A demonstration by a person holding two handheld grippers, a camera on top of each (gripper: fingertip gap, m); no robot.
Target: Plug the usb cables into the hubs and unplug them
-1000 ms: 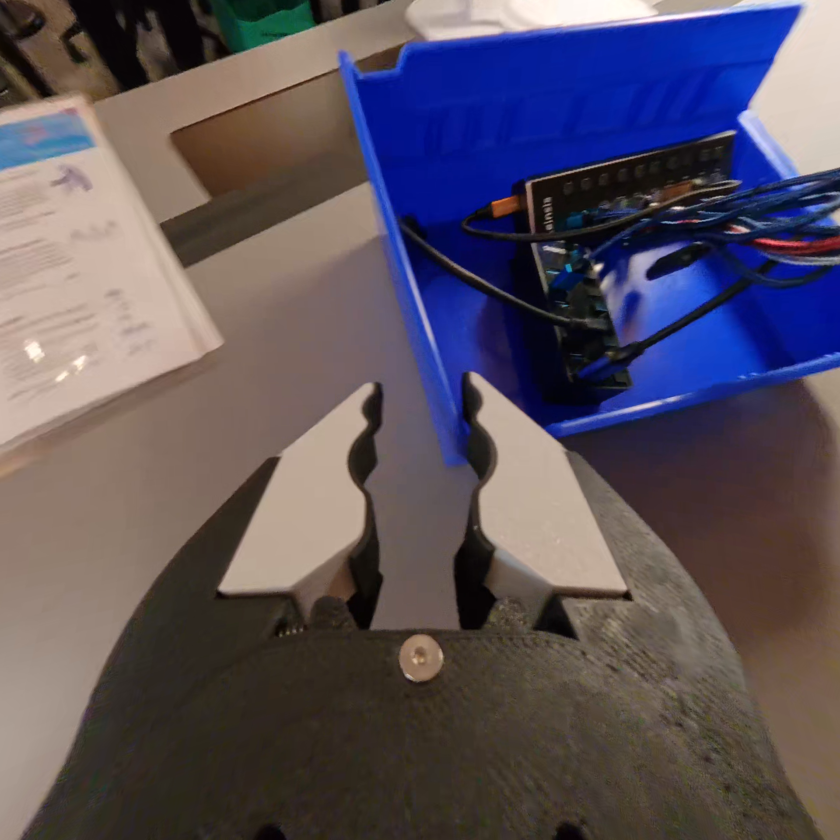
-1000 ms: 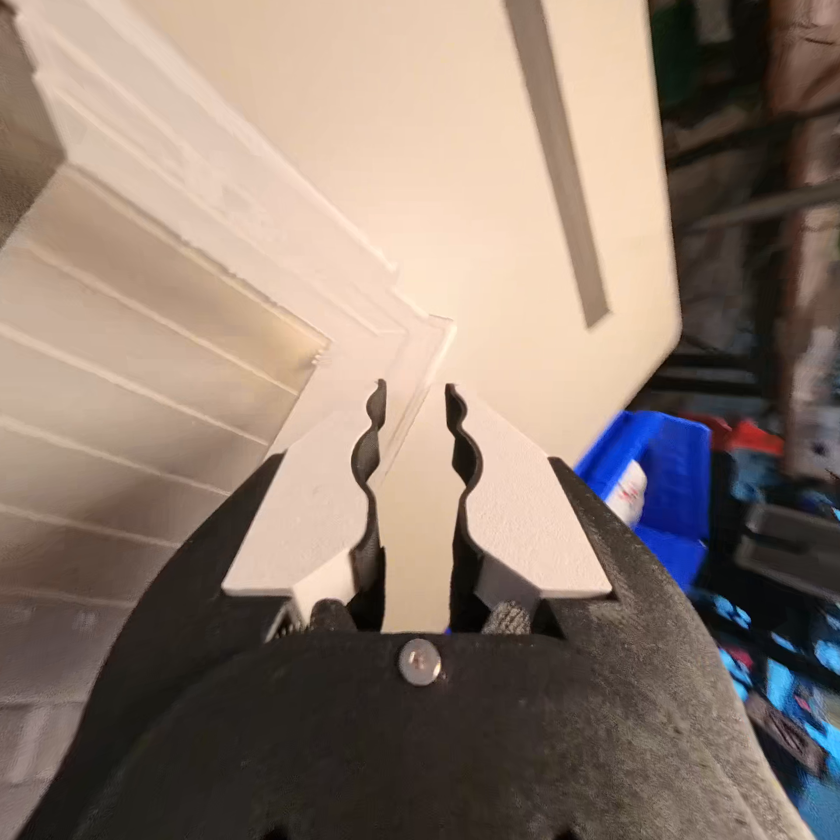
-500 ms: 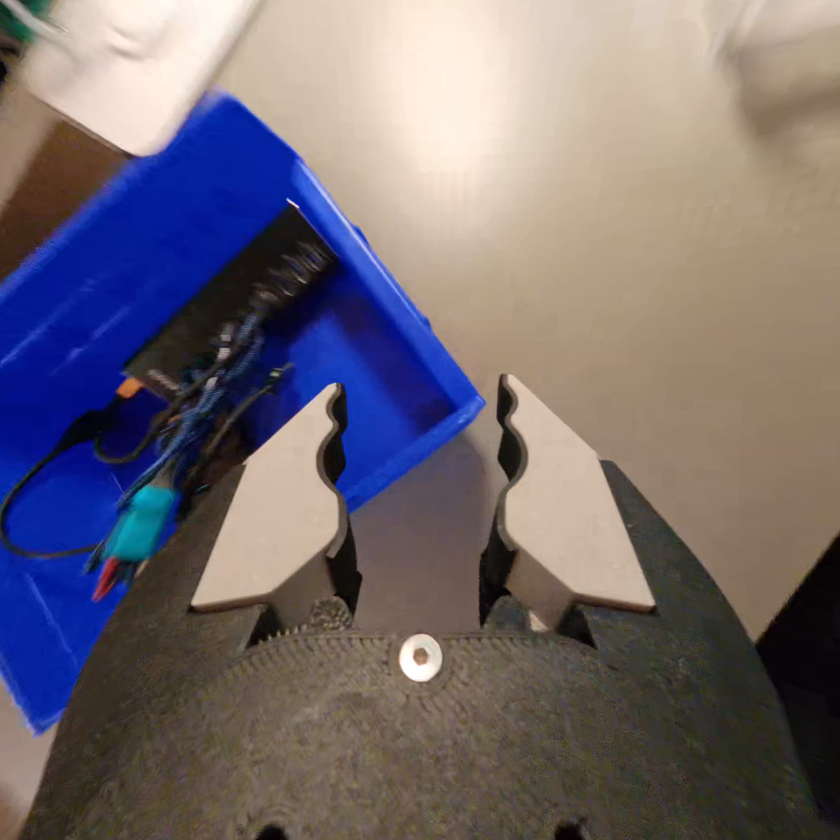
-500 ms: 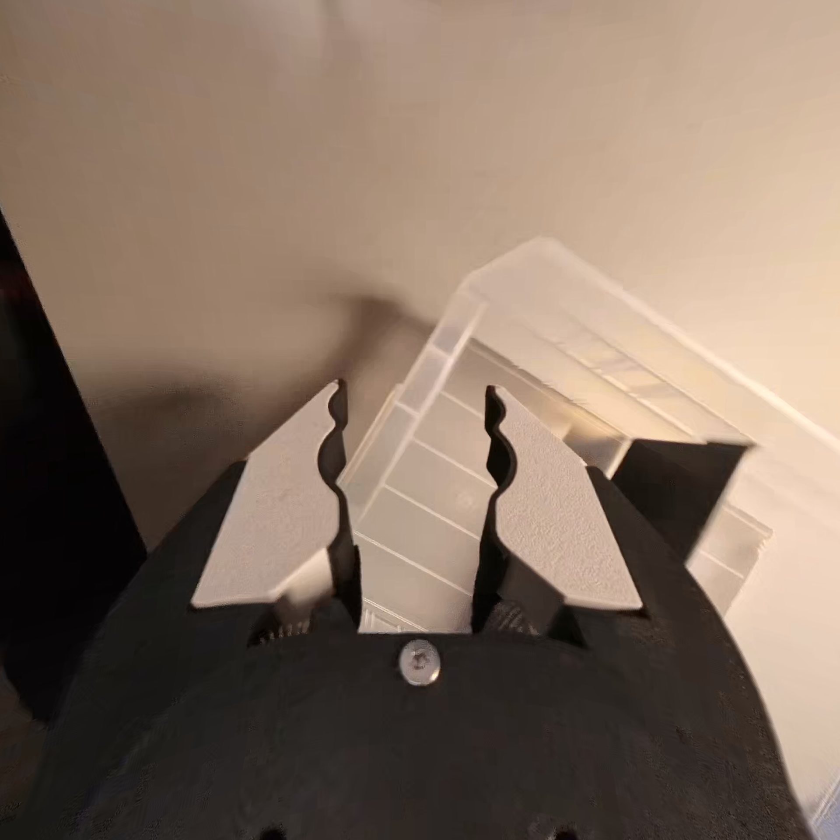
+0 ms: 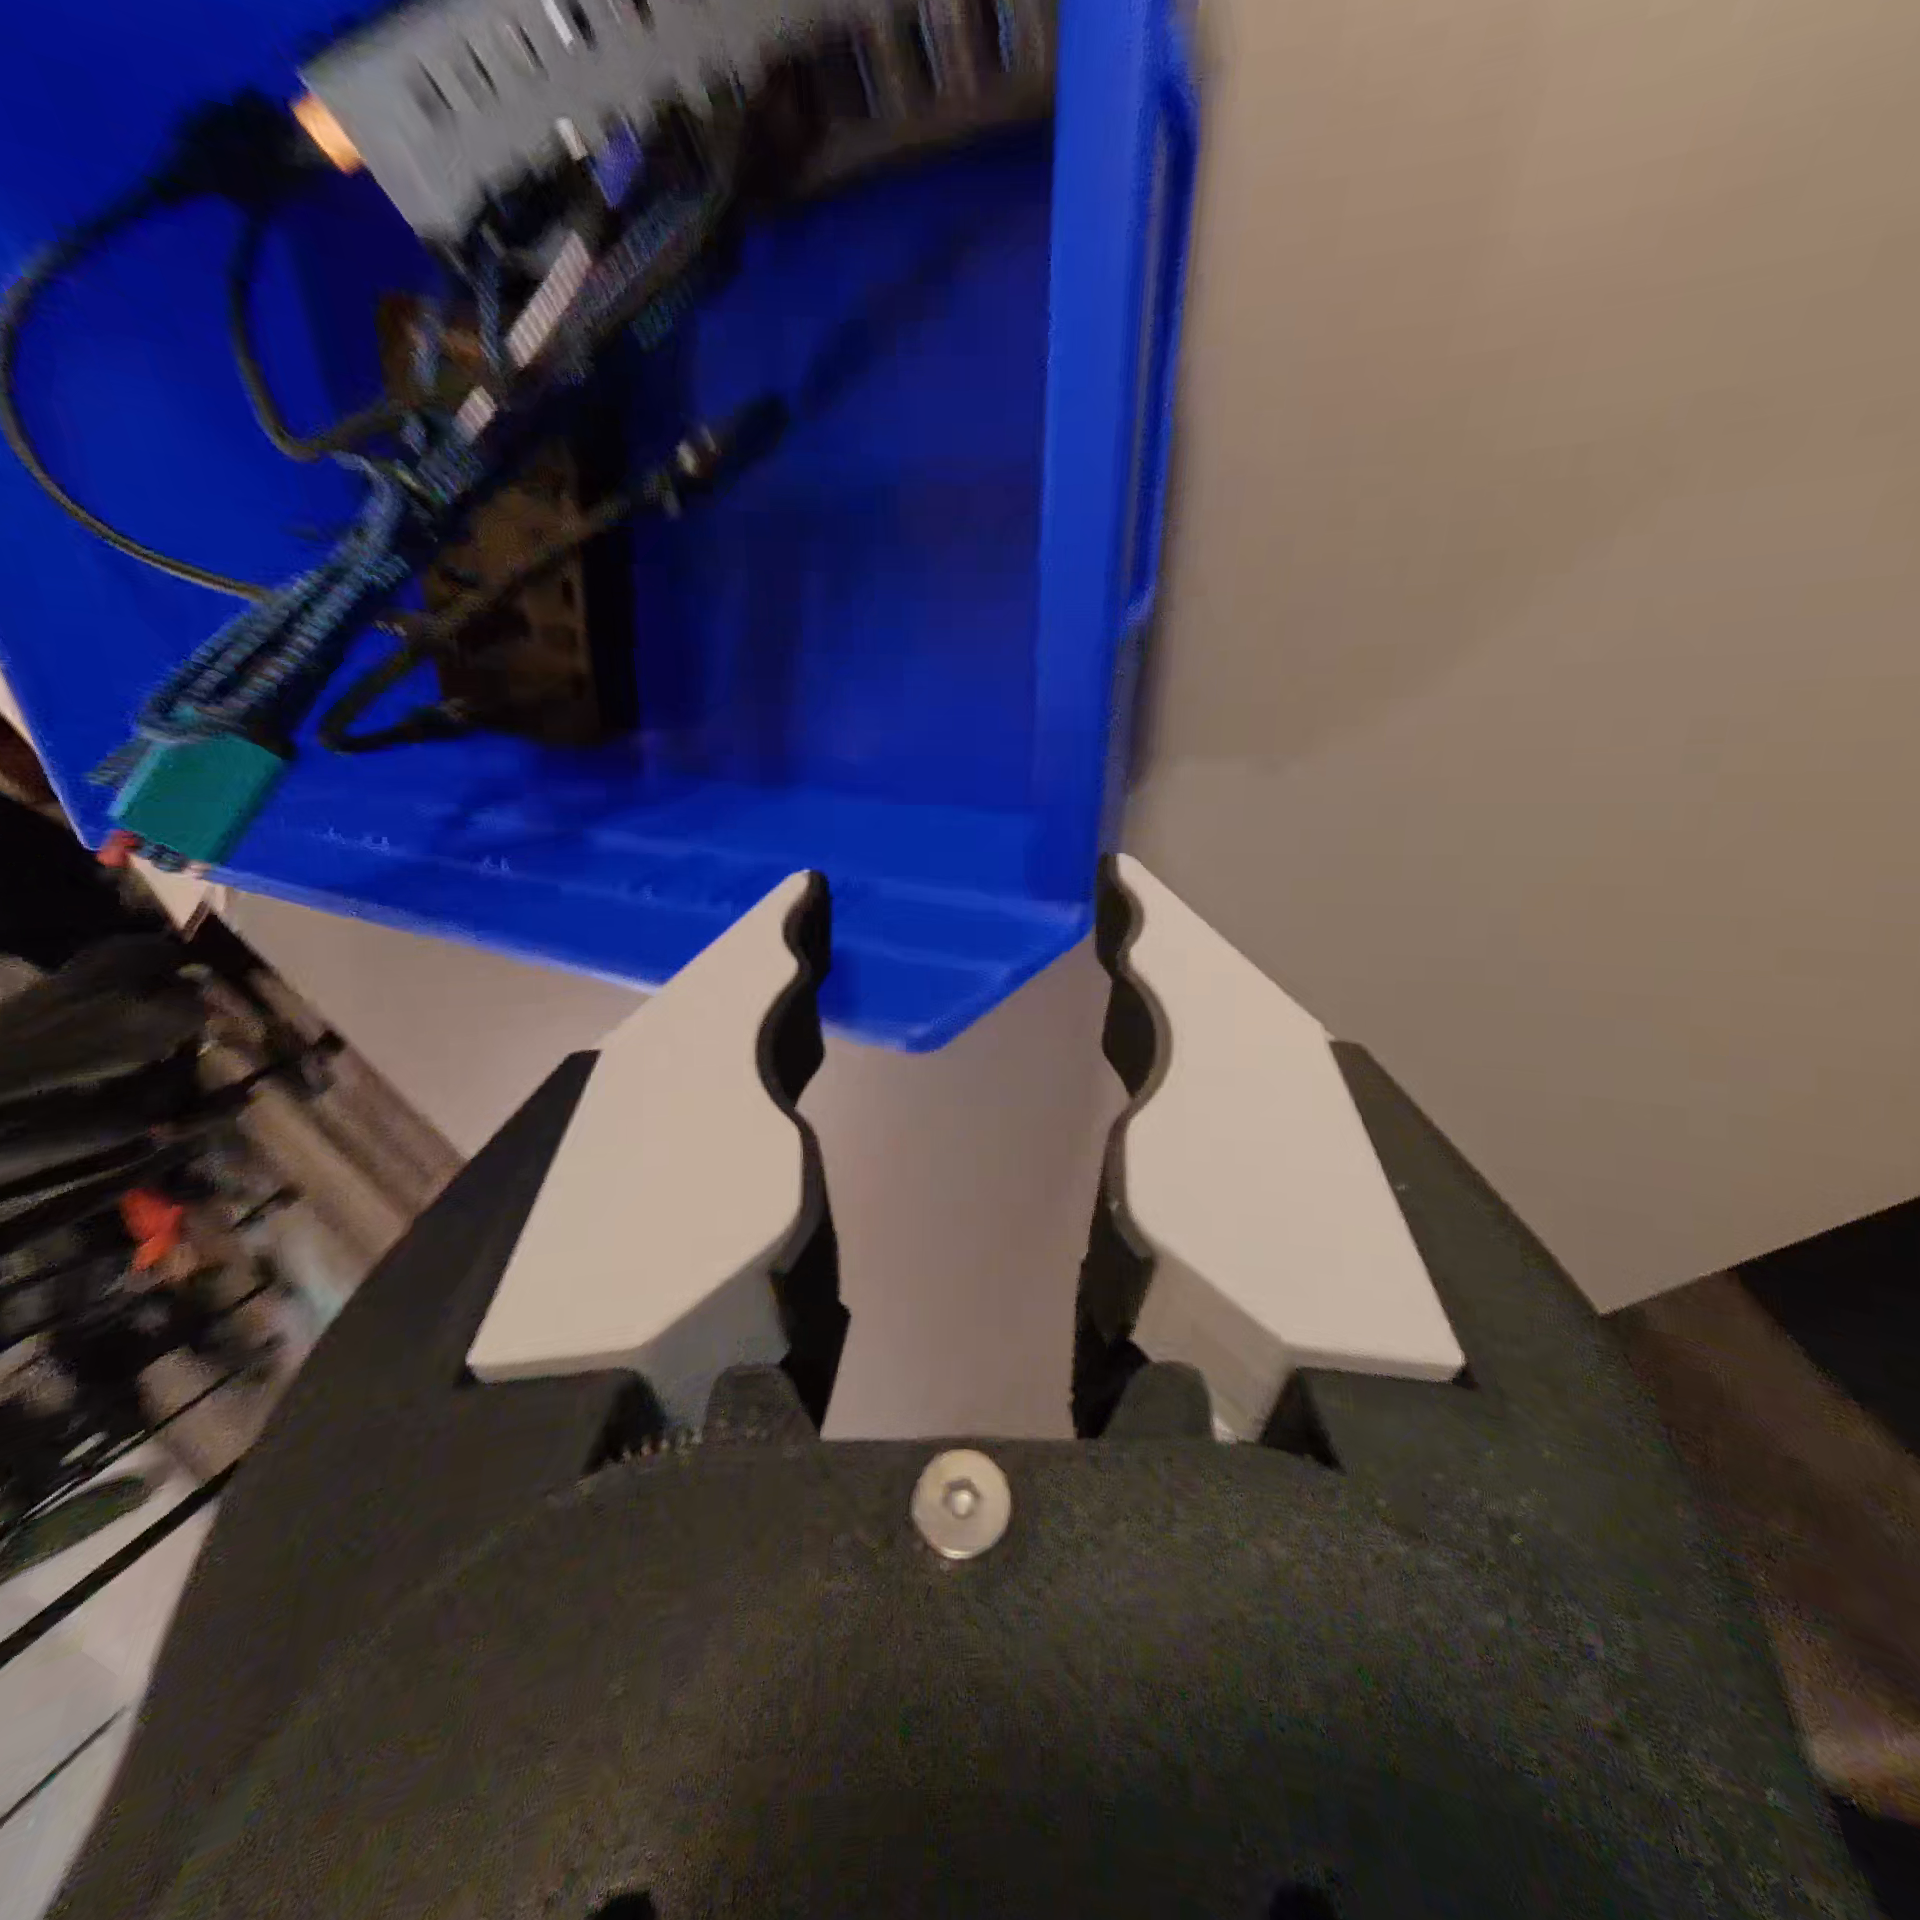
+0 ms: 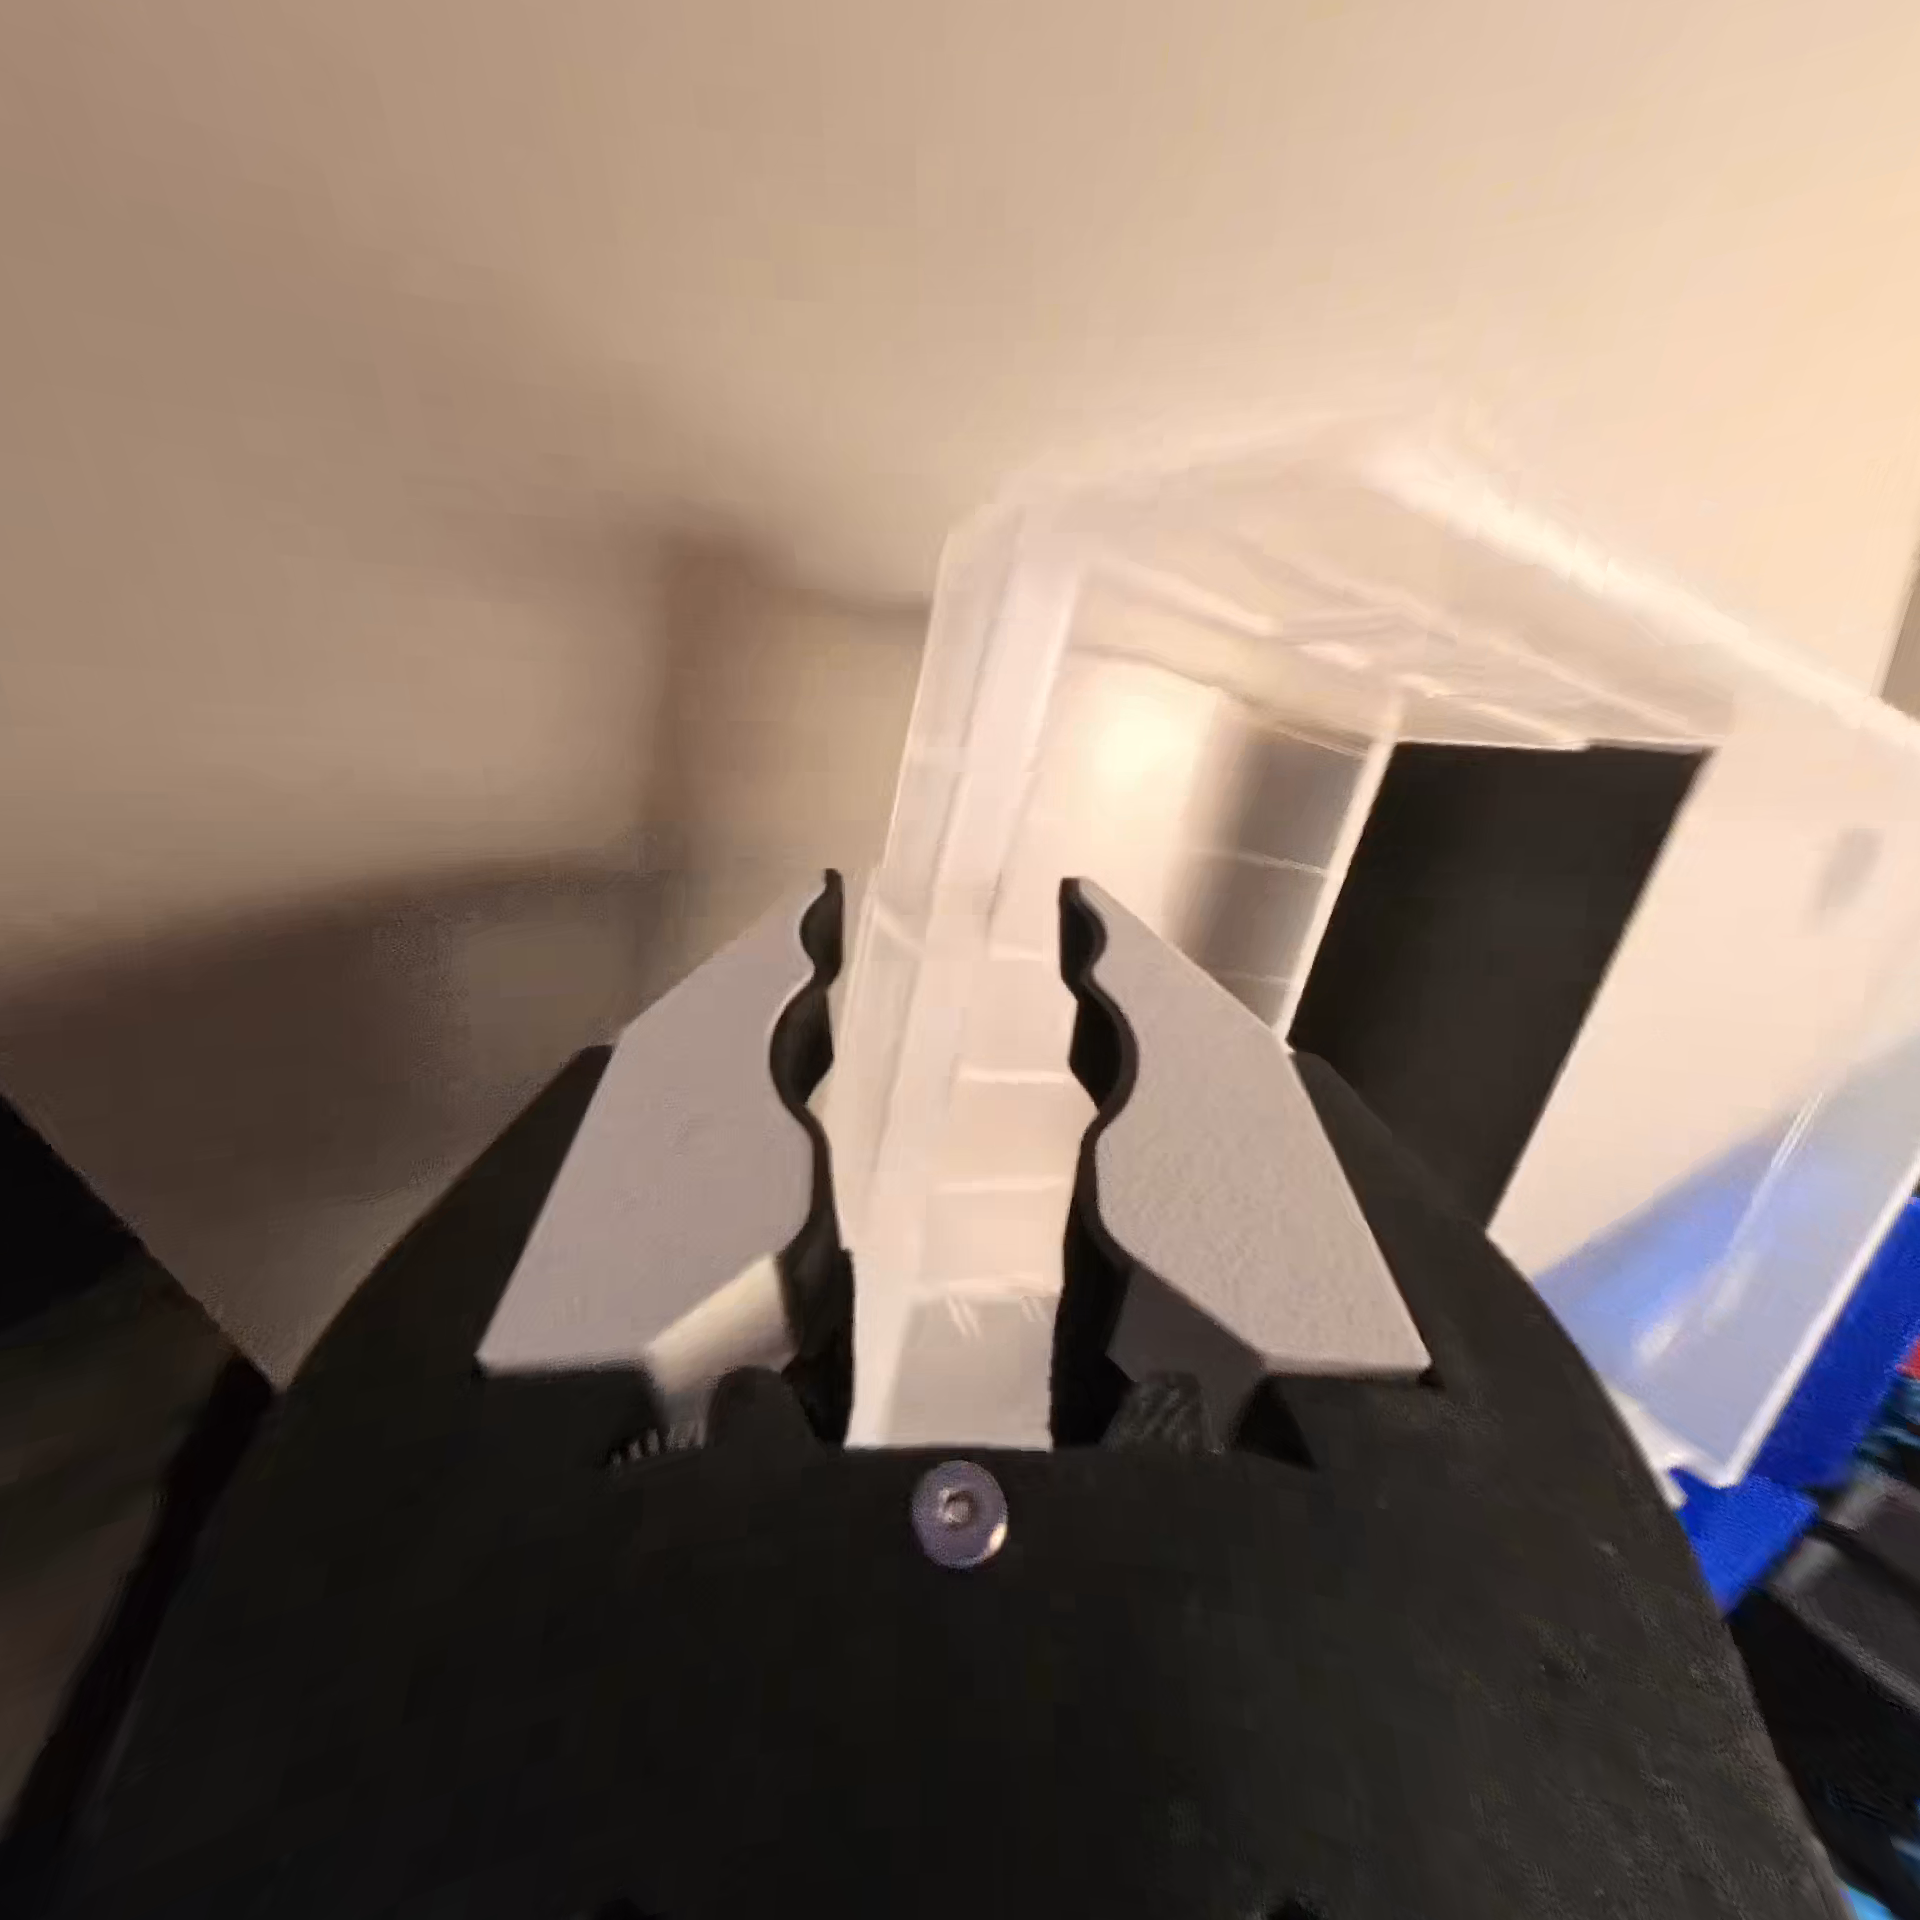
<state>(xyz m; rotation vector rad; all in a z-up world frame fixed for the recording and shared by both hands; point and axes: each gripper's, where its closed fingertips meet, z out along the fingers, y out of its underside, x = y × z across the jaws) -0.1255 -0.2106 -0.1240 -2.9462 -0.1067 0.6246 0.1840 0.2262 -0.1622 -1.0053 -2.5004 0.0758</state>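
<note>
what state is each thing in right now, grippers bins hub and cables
left gripper: open, empty, at the blue bin's corner
right gripper: open, empty, clear bin's wall between its fingers
blue bin: holds hub and cables
hub: blurred, cables run to it
cables: bundled
clear bin: holds a black block

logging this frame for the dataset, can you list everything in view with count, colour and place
bin: one, blue, on the table ahead of the left claw
usb hubs: black, blurred, count unclear, inside the bin
usb cables: a bundle, dark blue and black, over the hubs, teal block at its end
table: one, pale beige, under both bins
clear bin: one, see-through, ahead of the right claw
black panel: one, inside the clear bin
left claw: one, grey fingers, open, empty
right claw: one, grey fingers, open, empty
</note>
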